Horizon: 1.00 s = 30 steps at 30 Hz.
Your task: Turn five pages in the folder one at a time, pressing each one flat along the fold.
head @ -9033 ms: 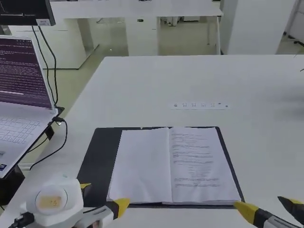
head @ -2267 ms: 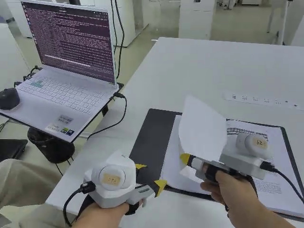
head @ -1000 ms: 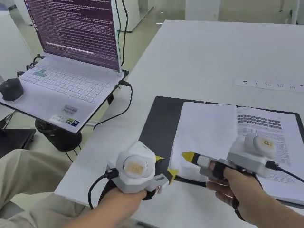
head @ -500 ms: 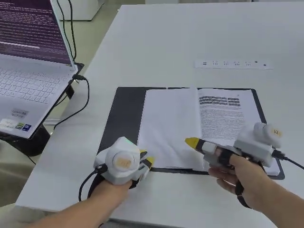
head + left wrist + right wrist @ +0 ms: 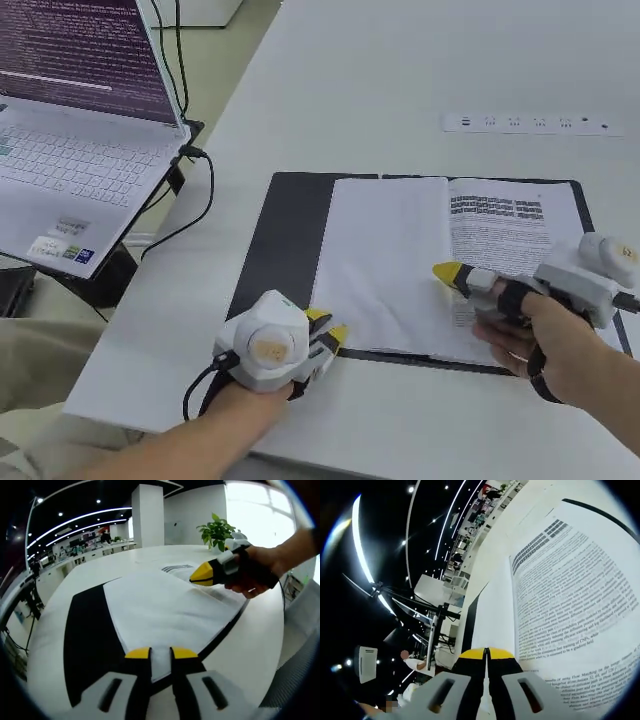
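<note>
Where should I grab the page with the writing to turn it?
Probably pinch the printed white paper page at its free outer edge, near a corner, coming from the right. It lies flat and is held along the fold of the black folder, so only that edge lifts.

Head cam: high up, looks fwd & down on left tongs [image 5: 328, 326], right tongs [image 5: 446, 271] and folder [image 5: 285, 240] just ahead of them. Left tongs cam: low over surface [image 5: 252, 650], faces across blank page [image 5: 155, 610], catches right tongs. Right tongs cam: v. close over printed page [image 5: 570, 595]. All three share folder.
</note>
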Each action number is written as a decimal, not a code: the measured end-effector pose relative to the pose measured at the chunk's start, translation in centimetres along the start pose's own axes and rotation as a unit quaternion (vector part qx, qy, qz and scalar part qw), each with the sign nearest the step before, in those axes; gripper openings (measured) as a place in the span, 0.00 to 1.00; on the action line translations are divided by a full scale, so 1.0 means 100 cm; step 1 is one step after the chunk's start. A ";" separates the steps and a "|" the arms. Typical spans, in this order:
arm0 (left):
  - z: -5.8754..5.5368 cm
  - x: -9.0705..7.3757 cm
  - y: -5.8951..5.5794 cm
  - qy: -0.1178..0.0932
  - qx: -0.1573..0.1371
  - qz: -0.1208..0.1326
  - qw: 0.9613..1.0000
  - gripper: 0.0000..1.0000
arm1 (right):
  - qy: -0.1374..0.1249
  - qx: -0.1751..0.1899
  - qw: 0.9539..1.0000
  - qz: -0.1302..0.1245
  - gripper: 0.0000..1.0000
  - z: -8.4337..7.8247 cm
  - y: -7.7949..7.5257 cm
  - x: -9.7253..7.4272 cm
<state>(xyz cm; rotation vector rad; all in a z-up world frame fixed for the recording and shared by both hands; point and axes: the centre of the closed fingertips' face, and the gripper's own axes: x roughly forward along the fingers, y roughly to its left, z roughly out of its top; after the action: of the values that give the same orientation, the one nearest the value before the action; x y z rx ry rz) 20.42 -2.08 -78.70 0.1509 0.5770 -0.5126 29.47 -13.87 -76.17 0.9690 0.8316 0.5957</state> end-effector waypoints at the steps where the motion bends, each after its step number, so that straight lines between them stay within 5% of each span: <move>1: 0.000 0.000 0.000 -0.001 -0.001 0.001 1.000 0.13 | -0.005 0.007 1.000 -0.006 0.00 0.005 -0.003 0.003; 6: 0.000 0.001 0.000 -0.002 -0.001 0.002 1.000 0.13 | -0.003 0.072 0.997 -0.024 0.00 0.015 -0.017 0.014; 14: 0.000 0.001 0.001 -0.007 -0.002 0.003 1.000 0.13 | -0.012 0.125 0.992 -0.006 0.00 0.025 -0.017 0.025; 17: 0.001 0.001 0.000 -0.005 0.001 0.002 1.000 0.13 | -0.027 0.158 0.987 -0.001 0.00 0.034 -0.015 0.030; 30: -0.001 0.002 0.002 -0.007 0.003 0.002 1.000 0.13 | -0.050 0.208 0.977 0.006 0.00 0.062 -0.023 0.051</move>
<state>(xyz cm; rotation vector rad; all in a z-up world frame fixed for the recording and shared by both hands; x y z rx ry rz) 20.59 -1.92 -78.91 0.1540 0.5621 -0.5104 37.63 -13.96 -78.02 1.3736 0.8776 0.3837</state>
